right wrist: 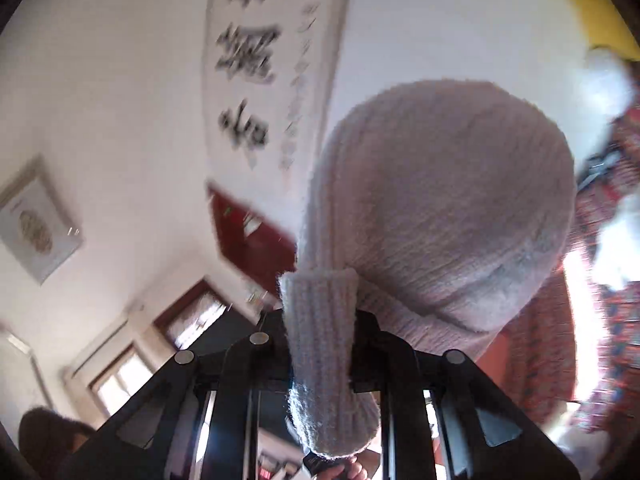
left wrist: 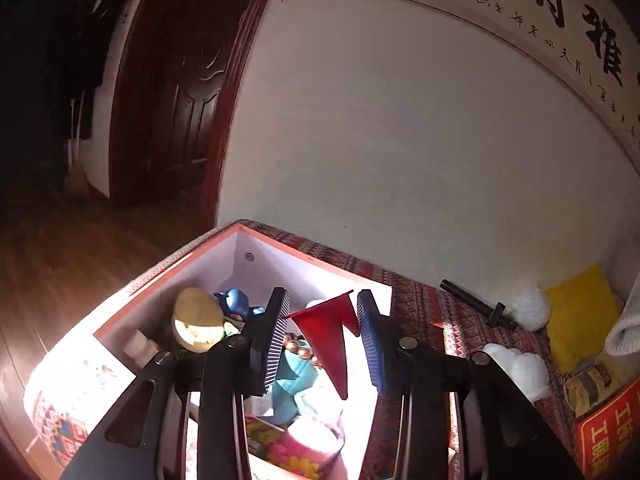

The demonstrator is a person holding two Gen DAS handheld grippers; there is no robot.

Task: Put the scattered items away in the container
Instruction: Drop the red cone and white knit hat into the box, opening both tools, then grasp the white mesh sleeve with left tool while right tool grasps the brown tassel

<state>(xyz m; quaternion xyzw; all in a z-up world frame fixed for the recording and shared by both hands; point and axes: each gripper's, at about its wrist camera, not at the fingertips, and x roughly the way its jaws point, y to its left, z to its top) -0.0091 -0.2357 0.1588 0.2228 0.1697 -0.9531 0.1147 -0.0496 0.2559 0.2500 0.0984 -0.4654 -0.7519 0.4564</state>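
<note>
- The red funnel (left wrist: 334, 340) hangs between the spread fingers of the left gripper (left wrist: 324, 338), over the open box (left wrist: 280, 246); whether either pad touches it cannot be told.
- The box already contains toys, among them a blue figure (left wrist: 236, 300) at 10 o'clock from the funnel.
- The right gripper (right wrist: 320, 320) pinches the cuff of a knitted sock (right wrist: 440, 200).
- White fluffy balls (left wrist: 528, 306) and a yellow cloth (left wrist: 580, 316) lie on the patterned cover (left wrist: 420, 304) at 3 o'clock.

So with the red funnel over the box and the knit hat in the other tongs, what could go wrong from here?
The left tongs look open around the red funnel, which hangs over an already crowded box; it may land on top of the pile and roll out. The right tongs pinch only the cuff of the knit hat, so the sagging bulk may slip free or snag.
</note>
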